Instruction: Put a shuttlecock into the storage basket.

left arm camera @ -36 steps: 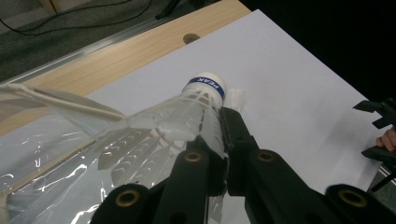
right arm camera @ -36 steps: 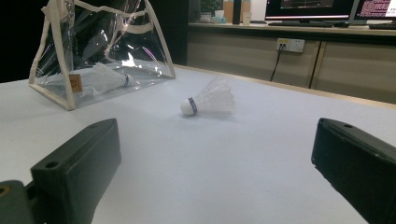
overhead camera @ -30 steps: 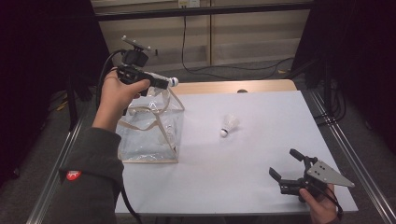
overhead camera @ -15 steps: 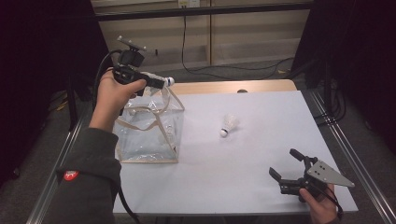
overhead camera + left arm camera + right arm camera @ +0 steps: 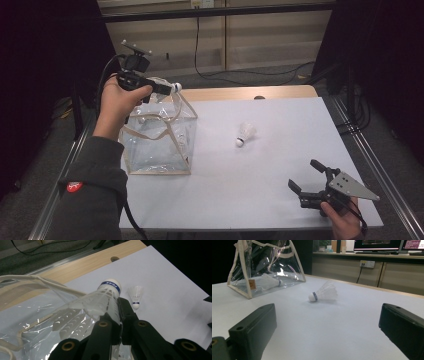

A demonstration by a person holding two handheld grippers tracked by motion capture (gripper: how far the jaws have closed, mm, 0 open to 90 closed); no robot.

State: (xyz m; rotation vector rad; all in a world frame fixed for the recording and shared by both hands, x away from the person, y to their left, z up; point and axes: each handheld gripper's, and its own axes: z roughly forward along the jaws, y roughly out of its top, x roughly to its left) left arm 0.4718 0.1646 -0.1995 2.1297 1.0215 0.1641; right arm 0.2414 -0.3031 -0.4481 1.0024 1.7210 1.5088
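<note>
Shuttlecock point(image 5: 106, 298) clamped by its feathers in my left gripper point(image 5: 167, 89), above the clear bag's point(image 5: 157, 145) rim. I judge it could snag the strap. Right gripper point(image 5: 309, 181) rests, jaws apart.

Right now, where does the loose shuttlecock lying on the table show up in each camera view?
High view: loose shuttlecock at table centre, right of the clear bag.
Left gripper view: upper right, beyond the held shuttlecock.
Right gripper view: centre, right of the bag.
Shared landmark: the clear bag.
</note>
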